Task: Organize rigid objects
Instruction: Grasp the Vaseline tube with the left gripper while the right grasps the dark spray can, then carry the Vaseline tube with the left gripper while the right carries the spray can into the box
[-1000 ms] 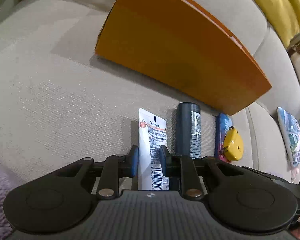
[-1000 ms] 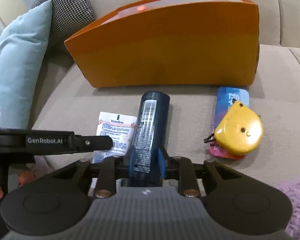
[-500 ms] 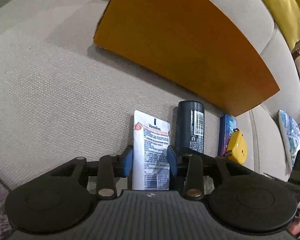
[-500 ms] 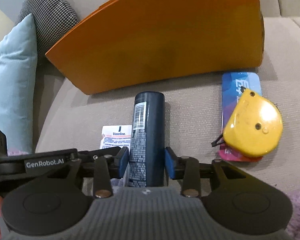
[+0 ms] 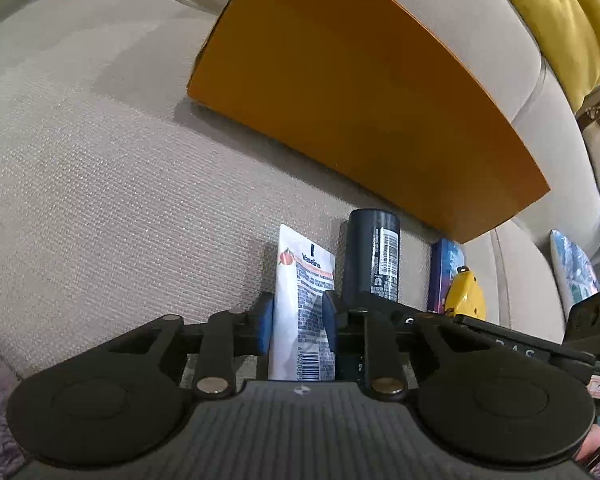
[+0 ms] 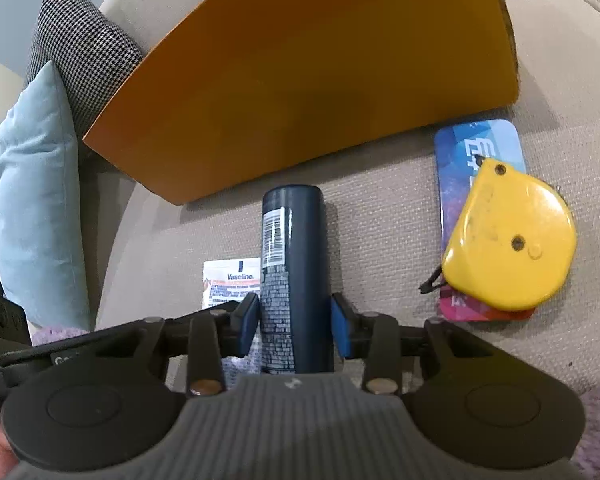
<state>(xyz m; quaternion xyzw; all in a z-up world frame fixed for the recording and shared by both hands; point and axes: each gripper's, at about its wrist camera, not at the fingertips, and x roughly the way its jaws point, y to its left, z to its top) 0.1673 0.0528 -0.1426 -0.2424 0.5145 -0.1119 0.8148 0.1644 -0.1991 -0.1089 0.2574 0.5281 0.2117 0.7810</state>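
On the beige sofa seat, a white Vaseline tube lies in front of an orange box. My left gripper is closing, and its blue pads press on the tube's sides. A dark spray can lies beside the tube, pointing at the box. My right gripper straddles the can's near end, pads against its sides. The can rests on the seat. A yellow tape measure sits on a blue card to the right.
A light blue cushion and a houndstooth cushion lean at the sofa's left end. A yellow cushion rests on the backrest. Purple fuzzy fabric lies at the seat's near edge. The two grippers sit side by side.
The left jaws opened wider around the tube, then came back in on it. The right gripper rolled and sank, its jaws widened, and the can now runs straight between the pads.
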